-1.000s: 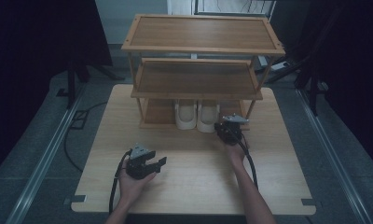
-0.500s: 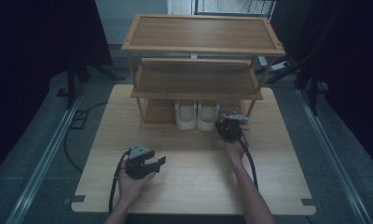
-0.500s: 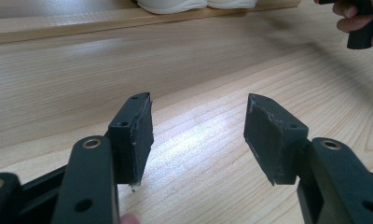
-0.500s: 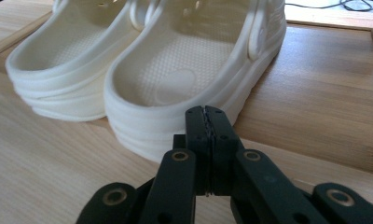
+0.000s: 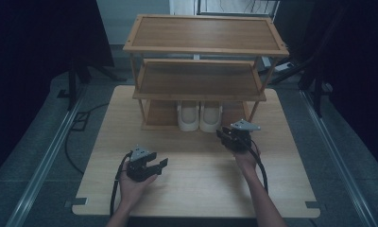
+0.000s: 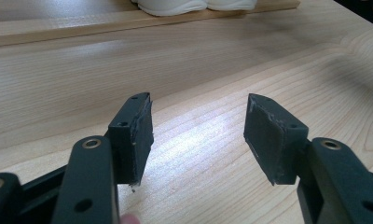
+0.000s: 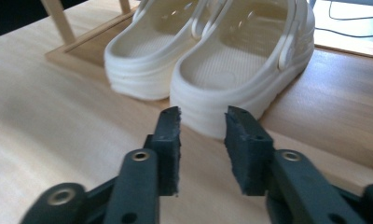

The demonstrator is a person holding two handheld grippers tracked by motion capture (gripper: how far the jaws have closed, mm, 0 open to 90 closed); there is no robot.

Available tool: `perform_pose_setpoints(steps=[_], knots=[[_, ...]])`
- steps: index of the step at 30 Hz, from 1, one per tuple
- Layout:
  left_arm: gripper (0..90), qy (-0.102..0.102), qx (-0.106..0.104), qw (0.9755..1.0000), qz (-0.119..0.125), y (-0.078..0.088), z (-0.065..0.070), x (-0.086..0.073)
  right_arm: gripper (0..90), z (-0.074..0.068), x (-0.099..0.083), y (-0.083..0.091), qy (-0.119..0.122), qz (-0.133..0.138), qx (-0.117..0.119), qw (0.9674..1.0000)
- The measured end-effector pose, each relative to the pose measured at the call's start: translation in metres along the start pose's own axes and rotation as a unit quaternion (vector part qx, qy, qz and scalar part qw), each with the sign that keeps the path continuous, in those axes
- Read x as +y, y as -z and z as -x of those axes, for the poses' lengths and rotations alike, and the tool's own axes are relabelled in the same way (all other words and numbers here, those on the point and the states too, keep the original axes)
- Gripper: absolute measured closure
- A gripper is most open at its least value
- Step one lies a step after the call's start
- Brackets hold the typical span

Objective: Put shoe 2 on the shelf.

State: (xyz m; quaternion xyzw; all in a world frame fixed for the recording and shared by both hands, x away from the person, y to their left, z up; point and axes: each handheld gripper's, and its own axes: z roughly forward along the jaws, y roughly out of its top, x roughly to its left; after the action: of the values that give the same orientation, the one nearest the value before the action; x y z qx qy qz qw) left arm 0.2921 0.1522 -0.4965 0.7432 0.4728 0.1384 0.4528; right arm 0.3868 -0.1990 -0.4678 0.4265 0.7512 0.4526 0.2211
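Left tool: you held it low over the bare surface, near your own edge, well apart from the clogs; its jaws stood wide apart with nothing between them, as the left gripper view showed over plain wood grain.
Shelf rack: it stood at the far half of the surface, three wooden tiers, the lowest resting on the surface.
Left clog: cream-white, it sat on the lowest tier under the middle shelf, heel toward you, touching its partner.
Right clog: same colour, just beside the first, heel at the tier's front edge; in the right gripper view its heel rim lay just beyond the jaw tips.
Right tool: you held it just in front of the right clog, pointing at its heel; its jaws had just been opening and stood partly apart, pads clear of the clog, nothing gripped between them.
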Motion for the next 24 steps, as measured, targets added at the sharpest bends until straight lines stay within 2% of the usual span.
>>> perform_pose_setpoints(steps=[3, 5, 11, 16, 24], knots=[[42.3, 0.001, 0.001, 1.0000, -0.001, 0.000, -0.001, 0.000, 59.7, 0.000, -0.007, 0.016, 0.001, 0.003, 0.006, 1.0000], [42.3, 0.001, 0.001, 1.0000, -0.001, 0.000, -0.001, 0.000, 57.0, 0.000, -0.011, 0.023, 0.003, -0.005, 0.007, 1.0000], [41.8, 0.002, 0.002, 1.0000, -0.004, 0.000, -0.002, 0.000, 54.9, 0.003, -0.027, 0.046, 0.009, -0.014, 0.011, 0.9998], [41.8, 0.003, 0.003, 1.0000, -0.004, 0.000, -0.003, 0.000, 52.9, 0.005, -0.042, 0.058, 0.015, -0.026, 0.007, 0.9995], [41.8, 0.001, 0.003, 1.0000, -0.001, 0.003, -0.003, 0.001, 52.7, 0.018, -0.066, 0.066, -0.006, -0.039, -0.003, 0.9992]])
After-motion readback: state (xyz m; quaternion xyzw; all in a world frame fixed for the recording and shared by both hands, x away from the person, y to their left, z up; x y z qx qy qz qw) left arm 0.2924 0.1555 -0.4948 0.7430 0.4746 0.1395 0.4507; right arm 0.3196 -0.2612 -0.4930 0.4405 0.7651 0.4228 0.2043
